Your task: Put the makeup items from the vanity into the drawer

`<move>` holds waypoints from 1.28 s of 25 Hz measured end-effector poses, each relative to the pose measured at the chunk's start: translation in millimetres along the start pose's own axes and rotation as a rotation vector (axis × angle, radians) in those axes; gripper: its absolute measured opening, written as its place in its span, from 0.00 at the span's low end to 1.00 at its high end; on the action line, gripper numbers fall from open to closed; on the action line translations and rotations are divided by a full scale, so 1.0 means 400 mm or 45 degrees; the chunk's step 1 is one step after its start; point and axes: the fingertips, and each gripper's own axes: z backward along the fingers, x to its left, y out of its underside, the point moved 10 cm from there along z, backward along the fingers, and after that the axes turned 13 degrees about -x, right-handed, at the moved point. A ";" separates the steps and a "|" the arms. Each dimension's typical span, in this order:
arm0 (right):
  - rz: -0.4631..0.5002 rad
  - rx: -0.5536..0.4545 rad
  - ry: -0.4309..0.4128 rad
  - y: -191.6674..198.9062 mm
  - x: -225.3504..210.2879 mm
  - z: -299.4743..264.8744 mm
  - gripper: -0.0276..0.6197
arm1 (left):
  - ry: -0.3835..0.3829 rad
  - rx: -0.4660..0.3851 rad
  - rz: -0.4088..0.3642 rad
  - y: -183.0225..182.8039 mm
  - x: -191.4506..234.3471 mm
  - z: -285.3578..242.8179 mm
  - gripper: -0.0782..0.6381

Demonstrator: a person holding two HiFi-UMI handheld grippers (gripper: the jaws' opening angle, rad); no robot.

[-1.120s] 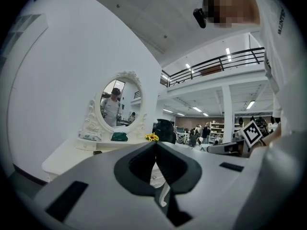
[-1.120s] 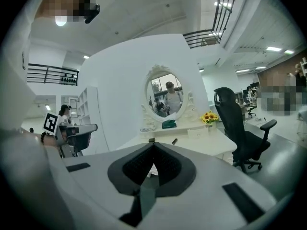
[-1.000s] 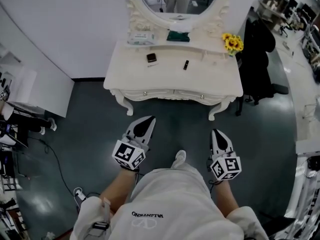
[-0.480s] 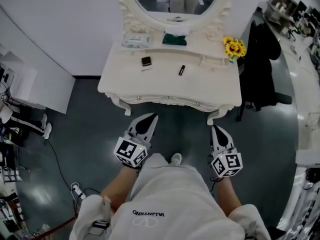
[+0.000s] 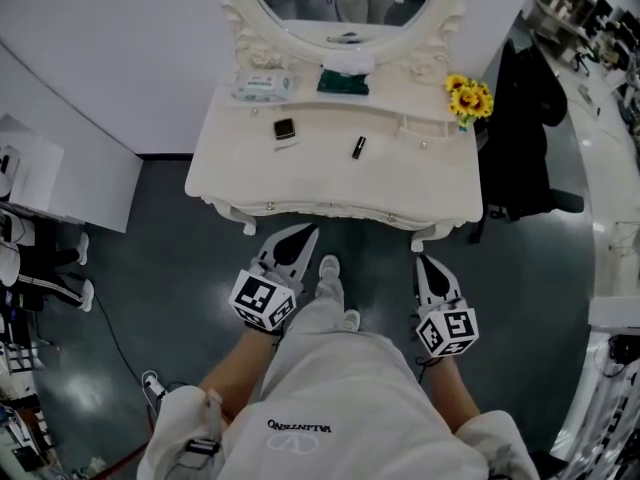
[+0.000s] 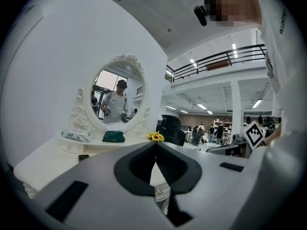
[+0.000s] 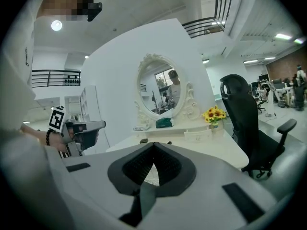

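Note:
A white vanity (image 5: 330,183) with an oval mirror stands ahead of me. On its top lie a small dark compact (image 5: 285,128) and a black lipstick (image 5: 357,147). Two drawer fronts with small knobs (image 5: 268,206) sit closed under the top's front edge. My left gripper (image 5: 303,232) hangs shut and empty just short of the vanity's front, left of centre. The right gripper (image 5: 420,260) is also shut and empty, near the front right leg. In the left gripper view the shut tips (image 6: 155,143) point at the vanity; the right gripper view shows its tips (image 7: 153,144) closed too.
A tissue pack (image 5: 262,86) and a green pouch (image 5: 342,81) rest on the raised back shelf, with sunflowers (image 5: 467,98) at its right end. A black office chair (image 5: 515,118) stands right of the vanity. A white cabinet (image 5: 60,183) is at left, cables on the dark floor.
I have stepped closer to the vanity; it has come nearer in the head view. Both grippers stayed shut and now sit close to its front edge.

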 end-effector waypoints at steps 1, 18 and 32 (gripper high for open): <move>0.002 0.004 0.005 0.002 -0.007 -0.020 0.06 | 0.003 0.005 0.003 0.008 0.018 -0.019 0.11; -0.004 0.103 0.056 -0.004 -0.079 -0.440 0.06 | 0.058 0.223 0.147 0.147 0.286 -0.351 0.15; -0.011 0.158 0.127 0.010 -0.107 -0.559 0.06 | 0.129 0.321 0.120 0.216 0.335 -0.485 0.74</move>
